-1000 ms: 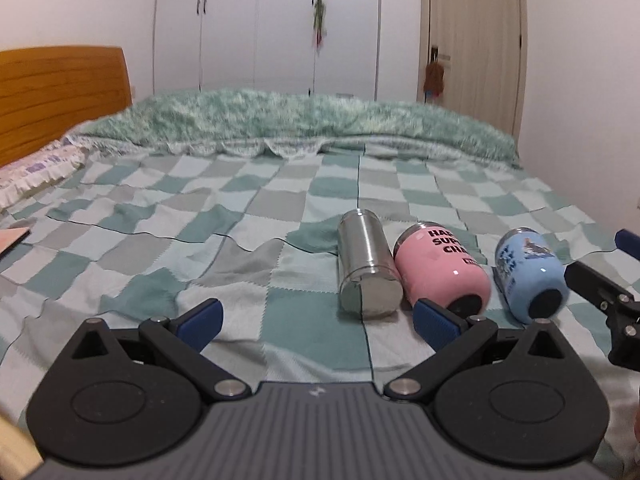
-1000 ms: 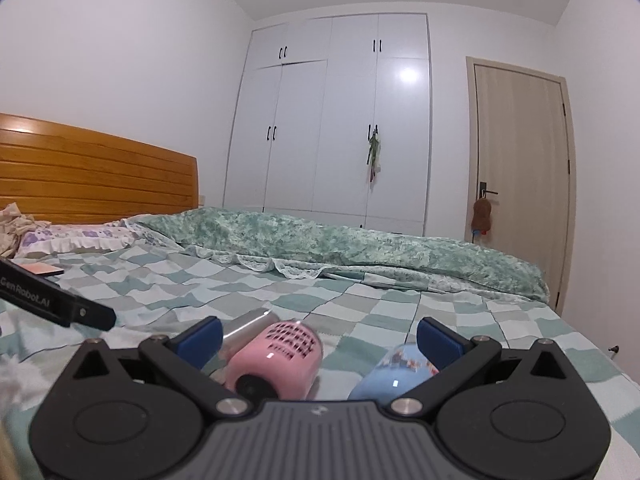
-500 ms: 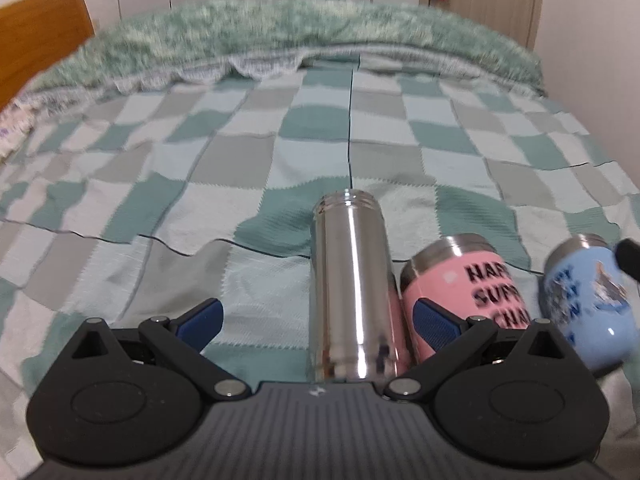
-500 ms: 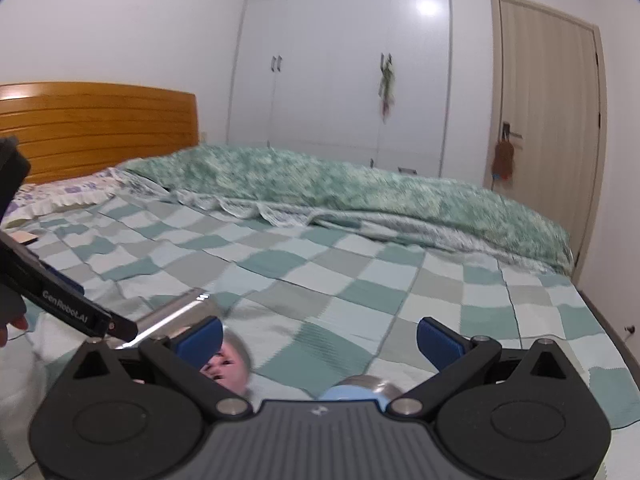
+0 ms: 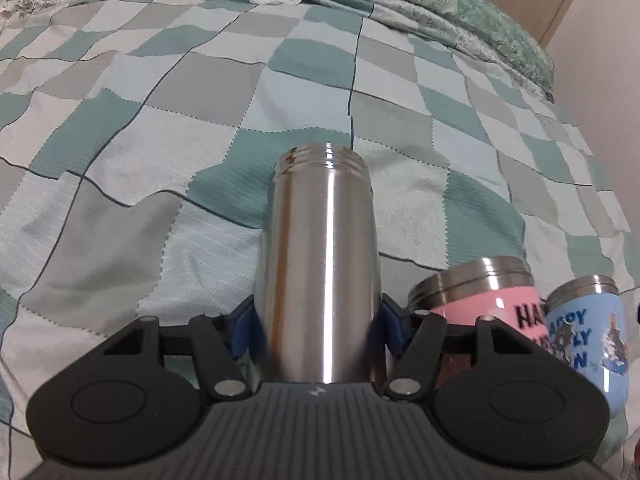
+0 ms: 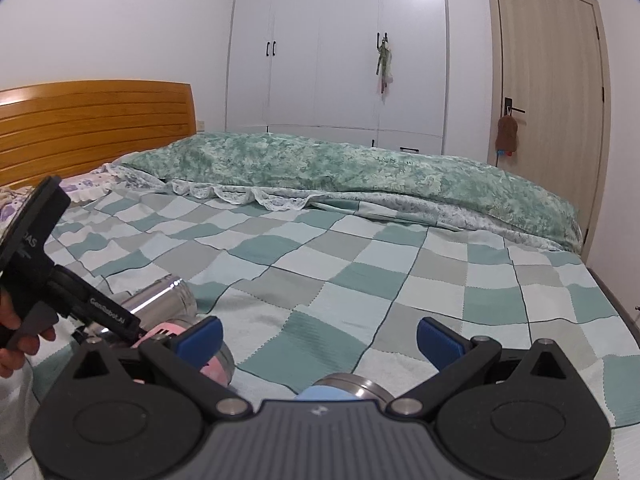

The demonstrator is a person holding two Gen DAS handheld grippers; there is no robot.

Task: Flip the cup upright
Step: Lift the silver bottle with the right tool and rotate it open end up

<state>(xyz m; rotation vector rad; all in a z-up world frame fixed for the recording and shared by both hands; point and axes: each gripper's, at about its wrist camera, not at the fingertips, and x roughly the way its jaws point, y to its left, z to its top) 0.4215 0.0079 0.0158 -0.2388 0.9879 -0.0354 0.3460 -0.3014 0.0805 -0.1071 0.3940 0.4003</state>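
Three cups lie on their sides on the checked bedspread [image 5: 200, 80]. The steel cup [image 5: 320, 272] lies with its threaded mouth pointing away, and my left gripper [image 5: 318, 324] is shut on its body near the base. The pink cup [image 5: 484, 300] and the blue cup [image 5: 588, 332] lie to its right. In the right wrist view my right gripper [image 6: 318, 338] is open, its blue pads on either side above the blue cup [image 6: 344, 386]. The pink cup [image 6: 200, 356] and steel cup [image 6: 160, 300] lie at the left, beside the left gripper's body [image 6: 60, 292].
A rumpled green duvet [image 6: 340, 164] lies across the far side of the bed. A wooden headboard [image 6: 92, 124] stands at the left. White wardrobes [image 6: 340, 48] and a door [image 6: 548, 92] line the far wall. The bed's right edge drops near the wall.
My left gripper has moved forward over the steel cup and closed on it. My right gripper has moved forward and lower over the blue cup, still open.
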